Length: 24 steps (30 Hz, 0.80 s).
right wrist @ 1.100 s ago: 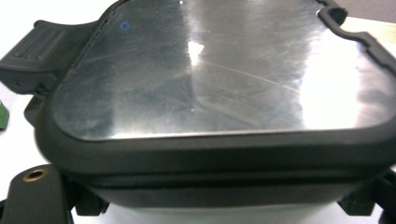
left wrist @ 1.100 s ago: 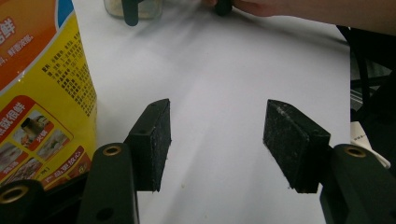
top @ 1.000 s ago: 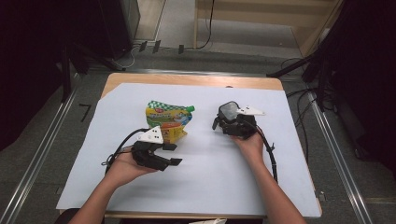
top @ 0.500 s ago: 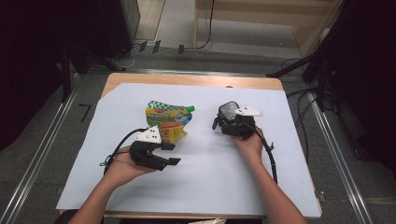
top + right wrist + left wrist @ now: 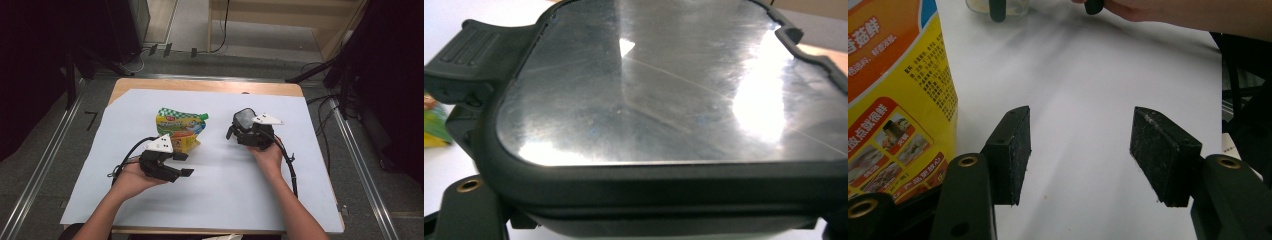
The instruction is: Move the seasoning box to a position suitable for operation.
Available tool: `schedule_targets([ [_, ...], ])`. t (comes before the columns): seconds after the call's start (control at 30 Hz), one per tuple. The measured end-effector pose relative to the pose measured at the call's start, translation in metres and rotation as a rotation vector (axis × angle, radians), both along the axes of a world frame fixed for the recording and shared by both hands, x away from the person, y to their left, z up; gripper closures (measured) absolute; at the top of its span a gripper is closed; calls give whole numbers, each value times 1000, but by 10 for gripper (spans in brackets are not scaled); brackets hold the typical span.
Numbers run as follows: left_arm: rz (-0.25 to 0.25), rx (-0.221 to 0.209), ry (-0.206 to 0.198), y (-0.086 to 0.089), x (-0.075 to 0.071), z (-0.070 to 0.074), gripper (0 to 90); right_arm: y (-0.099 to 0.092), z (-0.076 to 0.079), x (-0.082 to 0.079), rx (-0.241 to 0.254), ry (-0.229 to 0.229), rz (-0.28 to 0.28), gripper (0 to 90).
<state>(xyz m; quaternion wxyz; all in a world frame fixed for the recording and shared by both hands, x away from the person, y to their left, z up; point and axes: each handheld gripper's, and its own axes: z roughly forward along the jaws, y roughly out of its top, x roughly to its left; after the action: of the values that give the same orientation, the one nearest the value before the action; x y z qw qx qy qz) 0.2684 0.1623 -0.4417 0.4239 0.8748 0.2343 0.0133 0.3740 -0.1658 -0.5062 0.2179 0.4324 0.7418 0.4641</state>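
Left gripper: I am holding the left gripper (image 5: 186, 165) low over the white sheet (image 5: 220, 200), its jaws spread apart with bare sheet between the pads (image 5: 1010, 150).
Pouch: the yellow and green pouch (image 5: 178, 131) is lying flat just beyond that gripper; in the left gripper view it is sitting just outside the left pad, with no clear contact.
Right gripper: I am resting the right gripper (image 5: 239, 131) against the container (image 5: 245, 120); the lid is blocking my sight of the jaws, so I cannot tell whether they are pinching it.
Container: it is standing right of the pouch, apart from it, its glossy dark-rimmed lid (image 5: 664, 85) on top with a ribbed latch (image 5: 466, 50) at one side.
Table: the sheet is covering most of the wooden table (image 5: 210, 85).
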Motion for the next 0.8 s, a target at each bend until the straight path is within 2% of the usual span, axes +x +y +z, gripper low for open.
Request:
schedule_targets([
  [0.1, -9, 2, 7, -3, 1, -1, 416, -1, 9, -9, 22, -7, 16, 156],
  [0.3, -27, -2, 15, -9, 2, 0, 412, -1, 21, -26, 33, -9, 43, 156],
  [0.33, -35, 0, 15, -11, 2, 0, 412, -1, 26, -37, 47, -10, 57, 156],
  [0.43, -43, -3, 17, -14, 4, 0, 411, -1, 30, -47, 51, -13, 71, 156],
  [0.53, -46, -5, 21, -16, 4, 0, 411, 0, 32, -56, 42, -13, 82, 156],
  [0.57, -53, -6, 25, -17, 5, 0, 411, 1, 32, -65, 39, -13, 94, 156],
  [0.7, -61, -4, 27, -21, 5, -1, 412, 1, 30, -85, 14, 4, 127, 156],
  [0.8, -56, -15, 55, -24, 7, -2, 419, 3, 26, -98, -11, 13, 149, 156],
])
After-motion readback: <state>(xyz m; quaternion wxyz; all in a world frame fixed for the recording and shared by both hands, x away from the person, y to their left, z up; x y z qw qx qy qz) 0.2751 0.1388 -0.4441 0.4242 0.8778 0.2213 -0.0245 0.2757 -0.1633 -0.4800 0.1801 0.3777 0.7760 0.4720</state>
